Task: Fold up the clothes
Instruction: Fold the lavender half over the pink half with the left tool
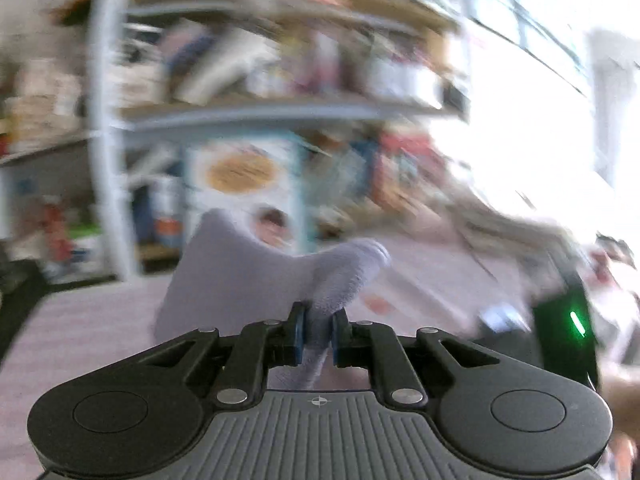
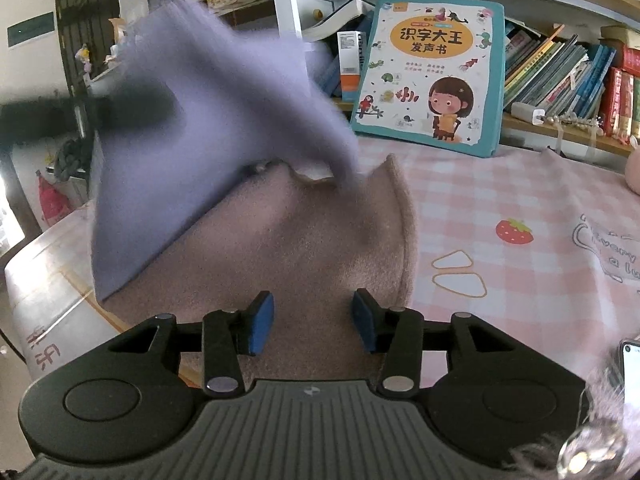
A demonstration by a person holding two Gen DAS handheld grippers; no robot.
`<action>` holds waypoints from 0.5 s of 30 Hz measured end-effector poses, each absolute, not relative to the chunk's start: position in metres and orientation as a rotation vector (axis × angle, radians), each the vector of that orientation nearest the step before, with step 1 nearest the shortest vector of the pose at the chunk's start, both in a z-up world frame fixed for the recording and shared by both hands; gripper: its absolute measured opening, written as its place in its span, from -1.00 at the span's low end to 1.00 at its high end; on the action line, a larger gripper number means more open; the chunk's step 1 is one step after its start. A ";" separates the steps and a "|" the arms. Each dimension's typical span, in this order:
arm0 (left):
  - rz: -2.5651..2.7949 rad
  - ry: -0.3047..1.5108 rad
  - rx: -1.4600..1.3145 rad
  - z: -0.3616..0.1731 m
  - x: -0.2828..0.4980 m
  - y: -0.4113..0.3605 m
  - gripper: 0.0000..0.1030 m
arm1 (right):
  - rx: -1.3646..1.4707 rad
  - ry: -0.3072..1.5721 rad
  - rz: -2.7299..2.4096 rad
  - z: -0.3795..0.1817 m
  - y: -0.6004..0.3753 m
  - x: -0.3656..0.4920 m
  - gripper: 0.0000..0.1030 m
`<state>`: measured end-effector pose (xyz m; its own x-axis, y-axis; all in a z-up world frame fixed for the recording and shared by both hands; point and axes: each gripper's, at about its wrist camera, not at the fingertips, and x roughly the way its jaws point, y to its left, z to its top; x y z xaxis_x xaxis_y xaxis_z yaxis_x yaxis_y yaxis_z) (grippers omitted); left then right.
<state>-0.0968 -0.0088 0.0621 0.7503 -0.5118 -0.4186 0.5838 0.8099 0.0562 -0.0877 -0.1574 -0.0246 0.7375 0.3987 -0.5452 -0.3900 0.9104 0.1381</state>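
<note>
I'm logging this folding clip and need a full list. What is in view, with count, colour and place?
Purple cloth: one, lilac, lifted above the table's left side.
Tan garment: one, beige-pink, flat on the table by the right gripper.
Tablecloth: one, pink check with strawberry.
Children's book: one, teal-edged, leaning against the shelf.
Shelf books: many, mixed colours, right of it.
Left gripper: black, blue pads, shut on the purple cloth.
Right gripper: black, blue pads, open over the tan garment.

Bookshelves (image 2: 560, 64) crammed with books line the wall behind a pink checked tablecloth (image 2: 520, 200); a bright window (image 1: 532, 92) glares.
</note>
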 end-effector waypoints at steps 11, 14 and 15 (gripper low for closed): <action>-0.696 0.646 -0.020 0.030 -0.079 -0.001 -0.32 | -0.016 0.643 0.517 -0.009 -0.196 -0.100 0.25; -0.746 0.608 -0.103 0.047 -0.090 0.021 0.12 | 0.064 0.646 0.513 0.003 -0.220 -0.106 0.31; -0.769 0.570 -0.136 0.056 -0.095 0.031 0.20 | 0.119 0.648 0.520 0.007 -0.228 -0.106 0.40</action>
<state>-0.0948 0.0306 0.0558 0.5766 -0.6902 -0.4372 0.6186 0.7184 -0.3181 -0.1062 -0.2284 0.0070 0.6746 0.4969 -0.5459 -0.4244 0.8662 0.2639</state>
